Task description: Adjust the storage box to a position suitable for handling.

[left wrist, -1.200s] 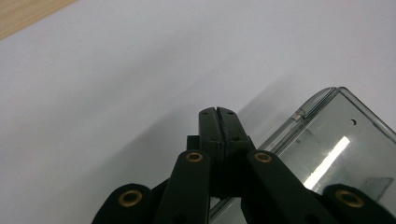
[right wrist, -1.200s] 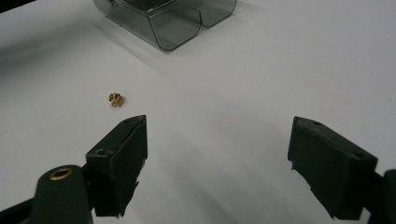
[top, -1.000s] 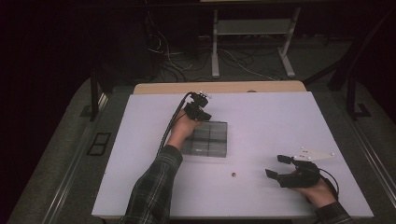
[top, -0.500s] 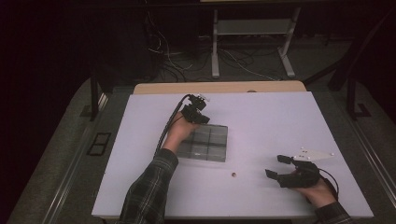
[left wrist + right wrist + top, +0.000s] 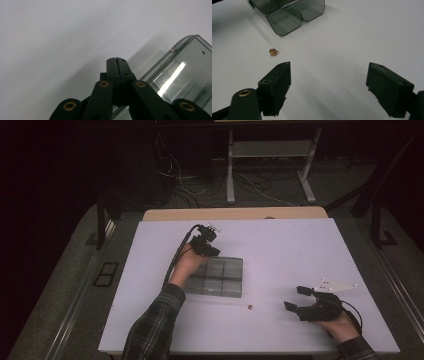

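A clear smoky plastic box [image 5: 220,277] with several compartments lies on the white table [image 5: 280,250], left of the middle. My left gripper [image 5: 212,250] hovers at the box's far left corner, held by a hand in a plaid sleeve. In the left gripper view its jaws [image 5: 116,60] are pressed together with nothing between them, and the box's lid [image 5: 186,72] lies just to their right. A tiny amber piece [image 5: 250,307] rests on the table in front of the box. My right gripper [image 5: 294,298] sits at the near right, open and empty, facing the amber piece [image 5: 273,52] and the box [image 5: 287,15].
A grey three-cornered plate [image 5: 334,285] tops the right gripper. A black cable [image 5: 175,260] trails from the left gripper along the forearm. Beyond the table's far edge are a wooden board [image 5: 235,213], floor cables and a metal stand [image 5: 270,150].
My left gripper has edged slightly left and toward the near side over the box's far corner. The right gripper has kept still, its jaws as wide as before.
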`<action>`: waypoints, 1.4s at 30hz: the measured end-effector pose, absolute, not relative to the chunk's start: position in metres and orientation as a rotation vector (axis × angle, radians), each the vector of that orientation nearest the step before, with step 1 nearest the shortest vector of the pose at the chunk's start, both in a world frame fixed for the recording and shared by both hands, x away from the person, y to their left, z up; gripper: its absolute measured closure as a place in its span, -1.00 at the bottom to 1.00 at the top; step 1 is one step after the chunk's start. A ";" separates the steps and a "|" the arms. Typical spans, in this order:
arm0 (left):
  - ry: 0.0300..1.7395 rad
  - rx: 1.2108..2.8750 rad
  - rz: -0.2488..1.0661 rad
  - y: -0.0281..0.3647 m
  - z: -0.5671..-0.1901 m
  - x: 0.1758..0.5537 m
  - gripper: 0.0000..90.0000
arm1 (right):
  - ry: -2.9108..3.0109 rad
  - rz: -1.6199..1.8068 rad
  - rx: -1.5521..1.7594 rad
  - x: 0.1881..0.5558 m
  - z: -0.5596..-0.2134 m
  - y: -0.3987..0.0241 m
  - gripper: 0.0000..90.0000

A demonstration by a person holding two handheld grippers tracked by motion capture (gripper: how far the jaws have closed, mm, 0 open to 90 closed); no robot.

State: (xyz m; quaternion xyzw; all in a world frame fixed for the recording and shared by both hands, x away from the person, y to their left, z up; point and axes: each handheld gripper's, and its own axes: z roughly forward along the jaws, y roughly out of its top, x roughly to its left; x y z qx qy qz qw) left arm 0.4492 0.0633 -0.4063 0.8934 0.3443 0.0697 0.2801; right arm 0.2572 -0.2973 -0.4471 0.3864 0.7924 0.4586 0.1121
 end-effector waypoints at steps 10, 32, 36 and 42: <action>0.941 2.359 0.170 0.067 -0.408 0.439 0.97 | 2.326 1.343 1.134 0.257 -0.447 -0.297 -0.56; 0.902 2.397 0.155 0.070 -0.411 0.417 0.97 | 2.325 1.337 1.137 0.257 -0.448 -0.297 -0.56; 0.887 2.386 0.155 0.068 -0.412 0.412 0.97 | 2.324 1.337 1.135 0.257 -0.448 -0.297 -0.56; 0.846 2.399 0.148 0.064 -0.411 0.406 0.97 | 2.325 1.335 1.135 0.257 -0.448 -0.296 -0.56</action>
